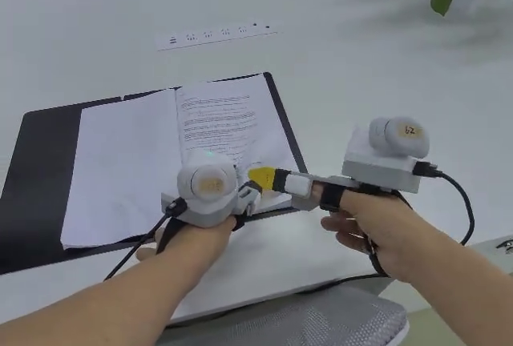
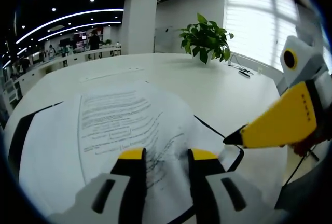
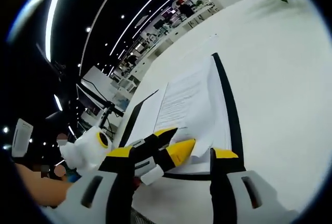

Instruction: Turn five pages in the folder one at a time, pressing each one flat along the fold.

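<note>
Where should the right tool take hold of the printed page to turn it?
Take the printed page at its lower outer corner, coming in from the right, over the folder's black edge. The page is held along the centre fold, so only that outer edge is free, and the open right tool points at it.

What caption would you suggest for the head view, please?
Left gripper and right gripper poised at the near right corner of an open folder on a table.
</note>
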A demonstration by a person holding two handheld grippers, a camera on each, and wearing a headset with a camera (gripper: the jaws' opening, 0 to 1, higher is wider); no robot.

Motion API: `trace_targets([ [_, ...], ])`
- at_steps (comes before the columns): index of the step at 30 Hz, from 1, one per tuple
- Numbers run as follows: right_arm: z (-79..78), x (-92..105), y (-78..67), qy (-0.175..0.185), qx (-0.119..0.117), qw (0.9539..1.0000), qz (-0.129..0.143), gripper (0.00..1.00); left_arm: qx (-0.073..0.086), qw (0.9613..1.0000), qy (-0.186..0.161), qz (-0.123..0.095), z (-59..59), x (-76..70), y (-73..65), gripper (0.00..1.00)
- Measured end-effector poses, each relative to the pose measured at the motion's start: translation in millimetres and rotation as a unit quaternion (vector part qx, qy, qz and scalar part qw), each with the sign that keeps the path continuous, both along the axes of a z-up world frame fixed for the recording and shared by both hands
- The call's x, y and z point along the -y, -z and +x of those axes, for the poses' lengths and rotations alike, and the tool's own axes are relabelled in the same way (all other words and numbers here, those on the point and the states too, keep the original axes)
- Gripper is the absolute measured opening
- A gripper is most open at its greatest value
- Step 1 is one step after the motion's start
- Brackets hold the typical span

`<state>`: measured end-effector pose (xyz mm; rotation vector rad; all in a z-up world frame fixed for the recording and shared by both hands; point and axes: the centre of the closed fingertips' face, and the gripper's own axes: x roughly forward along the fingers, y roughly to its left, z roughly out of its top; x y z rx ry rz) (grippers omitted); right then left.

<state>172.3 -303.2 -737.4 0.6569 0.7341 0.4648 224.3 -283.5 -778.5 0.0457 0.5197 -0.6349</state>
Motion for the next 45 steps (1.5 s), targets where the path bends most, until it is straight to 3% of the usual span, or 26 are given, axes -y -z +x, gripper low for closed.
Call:
trace_targets([
  [5, 5.8, 4.7, 13.8, 0.016, -0.023, 0.9995, 0.017, 0.50, 0.001, 1.0000, 0.000, 0.000, 0.4, 0.0, 0.1, 0.32],
  [11, 9.9, 11.3, 23.6, 0.057, -0.056, 0.9953, 0.056, 0.35, 0.003, 1.0000, -0.002, -0.001, 0.7, 0.2, 0.4, 0.32],
  [14, 12.7, 19.3, 32.6, 0.067, -0.065, 0.9937, 0.062, 0.27, 0.002, 1.0000, -0.003, -0.001, 0.7, 0.3, 0.5, 0.32],
  [22, 11.3, 24.7, 39.0, 0.091, -0.086, 0.9898, 0.068, 0.06, 0.002, 1.0000, -0.004, -0.001, 0.0, 0.4, 0.5, 0.32],
  [29, 11.2, 26.4, 41.3, 0.107, -0.096, 0.9863, 0.082, 0.00, 0.001, 1.0000, -0.003, -0.001, -0.2, 0.8, 0.5, 0.32],
  [33, 10.6, 27.7, 37.7, 0.115, -0.096, 0.9846, 0.090, 0.00, -0.003, 1.0000, -0.003, -0.007, -0.4, 1.1, -0.2, 0.33],
  [36, 10.4, 31.1, 32.8, 0.124, -0.089, 0.9841, 0.091, 0.00, -0.015, 0.9997, -0.005, -0.020, -1.2, 1.7, -3.4, 0.34],
  [41, 8.3, 37.4, 18.5, 0.143, -0.075, 0.9815, 0.103, 0.00, -0.044, 0.9988, -0.006, -0.021, -10.6, -2.2, -9.2, 0.49],
  [43, 7.2, 37.6, 8.8, 0.147, -0.065, 0.9807, 0.111, 0.00, -0.042, 0.9990, -0.001, -0.015, -15.7, -9.7, -13.9, 0.55],
  [45, 5.9, 35.8, 1.0, 0.155, -0.066, 0.9773, 0.129, 0.00, -0.025, 0.9996, 0.009, -0.004, -20.1, -19.0, -23.0, 0.55],
])
